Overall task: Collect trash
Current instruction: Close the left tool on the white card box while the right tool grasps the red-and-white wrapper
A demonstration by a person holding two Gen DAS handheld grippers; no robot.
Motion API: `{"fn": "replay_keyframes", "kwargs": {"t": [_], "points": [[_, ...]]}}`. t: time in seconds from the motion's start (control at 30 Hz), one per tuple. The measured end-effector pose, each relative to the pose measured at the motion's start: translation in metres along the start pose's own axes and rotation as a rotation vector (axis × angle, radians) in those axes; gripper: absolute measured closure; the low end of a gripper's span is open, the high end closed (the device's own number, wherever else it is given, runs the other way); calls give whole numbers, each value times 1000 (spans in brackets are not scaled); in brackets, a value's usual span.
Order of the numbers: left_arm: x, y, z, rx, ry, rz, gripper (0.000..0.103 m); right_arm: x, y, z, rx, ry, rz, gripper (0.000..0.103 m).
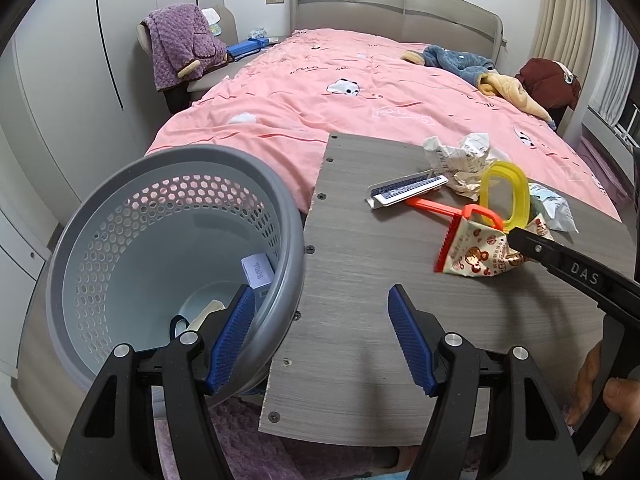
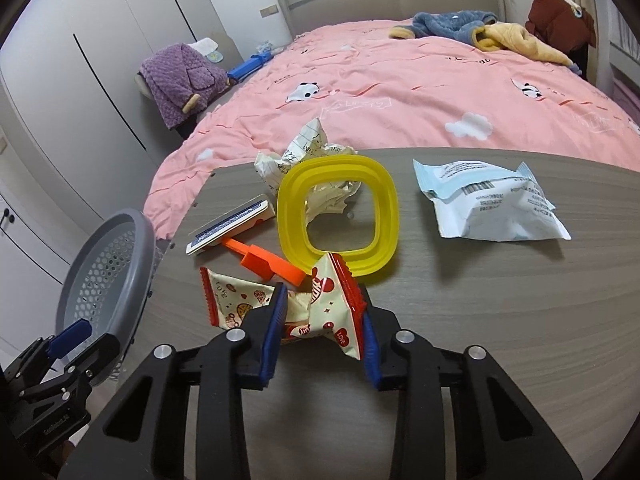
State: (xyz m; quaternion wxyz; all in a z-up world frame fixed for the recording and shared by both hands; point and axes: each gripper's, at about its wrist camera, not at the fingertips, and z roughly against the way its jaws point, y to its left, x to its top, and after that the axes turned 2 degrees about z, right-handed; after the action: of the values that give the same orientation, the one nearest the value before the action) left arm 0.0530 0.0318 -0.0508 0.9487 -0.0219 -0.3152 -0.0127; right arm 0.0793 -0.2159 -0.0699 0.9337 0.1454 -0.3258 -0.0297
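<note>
Right gripper (image 2: pixel 322 336) fingers pinch snack wrapper (image 2: pixel 320 312) on worktop (image 2: pixel 480 340), likely for binning; left gripper (image 1: pixel 322 336) fingers wide, straddling wastebasket (image 1: pixel 176 256) rim.

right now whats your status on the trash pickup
Right gripper closed on red-and-cream snack wrapper, still on the table. Left gripper open beside grey basket. Orange plastic tool and yellow lid ring touching wrapper.
</note>
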Motion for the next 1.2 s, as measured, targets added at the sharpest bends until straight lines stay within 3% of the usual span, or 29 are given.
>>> {"fn": "replay_keyframes", "kwargs": {"t": [0.47, 0.8, 1.2], "points": [[18, -34, -10, -65, 6, -52, 37, -16, -37, 46, 20, -43, -48, 76], [63, -61, -48, -97, 25, -117, 37, -20, -60, 58, 28, -58, -74, 76], [85, -78, -100, -106, 101, -178, 37, -13, -70, 52, 50, -44, -93, 76]]}}
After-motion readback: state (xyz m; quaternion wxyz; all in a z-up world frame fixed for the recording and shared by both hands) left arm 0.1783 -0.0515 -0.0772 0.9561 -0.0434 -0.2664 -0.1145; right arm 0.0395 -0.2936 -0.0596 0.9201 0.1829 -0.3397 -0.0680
